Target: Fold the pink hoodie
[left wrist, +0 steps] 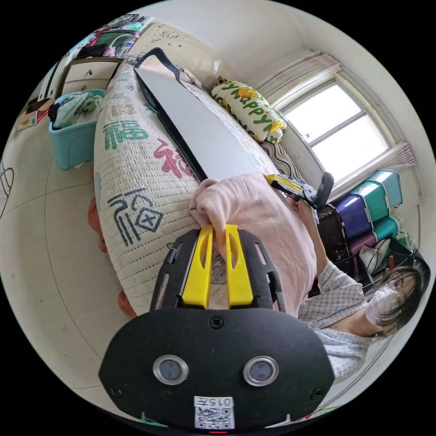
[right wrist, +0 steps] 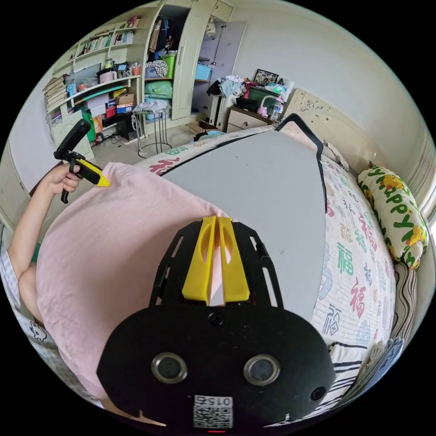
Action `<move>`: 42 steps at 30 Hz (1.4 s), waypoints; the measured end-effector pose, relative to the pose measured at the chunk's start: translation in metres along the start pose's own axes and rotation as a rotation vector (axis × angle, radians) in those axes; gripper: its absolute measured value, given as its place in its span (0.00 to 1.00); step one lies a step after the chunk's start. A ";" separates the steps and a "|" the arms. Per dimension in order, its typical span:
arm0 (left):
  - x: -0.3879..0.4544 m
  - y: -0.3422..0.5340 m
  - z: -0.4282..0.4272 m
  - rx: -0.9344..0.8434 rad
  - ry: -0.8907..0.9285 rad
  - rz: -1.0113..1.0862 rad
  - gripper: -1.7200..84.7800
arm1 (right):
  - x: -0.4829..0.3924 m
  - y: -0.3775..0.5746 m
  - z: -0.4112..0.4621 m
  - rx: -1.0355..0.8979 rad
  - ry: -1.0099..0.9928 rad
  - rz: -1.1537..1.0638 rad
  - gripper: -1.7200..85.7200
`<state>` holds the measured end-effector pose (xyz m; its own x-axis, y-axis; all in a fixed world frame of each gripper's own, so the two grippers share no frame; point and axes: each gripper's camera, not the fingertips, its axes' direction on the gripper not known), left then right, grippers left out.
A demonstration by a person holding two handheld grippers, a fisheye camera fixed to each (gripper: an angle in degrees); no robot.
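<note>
- The pink hoodie hangs stretched between the two grippers, lifted at the near edge of the grey board that lies on the bed – in the right gripper view it spreads from 8 to 11 o'clock of the jaws
- Left gripper: yellow jaws narrow, pinched on a bunched fold of the pink cloth, which swells out toward 1 o'clock
- Right gripper: jaws nearly closed on the hoodie's edge, both pressing it
- Judged by its drape, the hoodie is soft, light and limp – fleecy knit that sags between grips, so corners or hem edges are the best holds
- The board looks smooth, flat and stiff; the quilted bedspread under it is nubbly, printed with coloured characters
</note>
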<state>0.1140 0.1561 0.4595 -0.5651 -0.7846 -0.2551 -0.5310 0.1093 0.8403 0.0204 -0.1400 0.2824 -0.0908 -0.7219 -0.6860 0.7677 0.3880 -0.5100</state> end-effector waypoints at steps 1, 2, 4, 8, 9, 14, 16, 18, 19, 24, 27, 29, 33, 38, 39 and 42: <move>0.000 0.003 -0.003 0.017 0.003 -0.007 0.09 | 0.005 0.007 -0.007 0.041 -0.039 0.008 0.02; -0.001 0.006 -0.007 0.038 0.021 -0.011 0.10 | 0.010 0.015 -0.016 0.078 -0.074 0.021 0.02; -0.002 0.013 -0.012 0.054 0.047 -0.011 0.10 | 0.017 0.030 -0.030 0.113 -0.103 0.036 0.02; 0.002 0.031 -0.027 0.058 0.050 -0.005 0.11 | 0.017 0.065 -0.075 0.083 -0.217 -0.013 0.02; 0.005 0.033 -0.030 0.061 0.048 -0.002 0.11 | 0.014 0.072 -0.083 0.091 -0.227 -0.034 0.03; 0.059 0.055 -0.070 0.192 0.105 0.095 0.12 | -0.030 0.119 -0.155 0.244 -0.282 -0.209 0.06; 0.096 0.066 -0.078 0.223 0.082 0.168 0.12 | -0.051 0.123 -0.167 0.238 -0.280 -0.322 0.08; 0.140 0.077 -0.076 0.216 0.043 0.262 0.12 | -0.068 0.123 -0.171 0.219 -0.221 -0.393 0.09; 0.169 0.085 -0.068 0.198 0.018 0.325 0.12 | -0.075 0.123 -0.172 0.225 -0.169 -0.400 0.09; 0.251 0.119 0.004 0.083 -0.151 0.451 0.13 | -0.066 0.128 -0.168 0.249 -0.254 -0.392 0.08; 0.264 0.134 0.051 -0.024 -0.202 0.492 0.13 | -0.060 0.133 -0.149 0.106 -0.330 -0.405 0.02; 0.250 0.140 0.077 -0.084 -0.245 0.468 0.10 | -0.062 0.140 -0.132 0.009 -0.319 -0.453 0.01; 0.219 0.147 0.090 -0.192 -0.254 0.383 0.03 | -0.047 0.140 -0.134 -0.040 -0.383 -0.431 0.01; 0.205 0.155 0.090 -0.244 -0.277 0.427 0.01 | -0.024 0.154 -0.138 -0.041 -0.448 -0.446 0.01; 0.205 0.156 0.090 -0.245 -0.286 0.436 0.01 | -0.021 0.154 -0.138 -0.040 -0.450 -0.443 0.01; 0.198 0.159 0.078 -0.213 -0.283 0.481 0.02 | -0.004 0.157 -0.143 0.004 -0.470 -0.416 0.02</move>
<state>-0.1319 0.0659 0.5051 -0.8725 -0.4810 0.0853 -0.0519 0.2648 0.9629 0.0508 0.0059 0.1308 -0.0946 -0.9871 -0.1290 0.7308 0.0191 -0.6824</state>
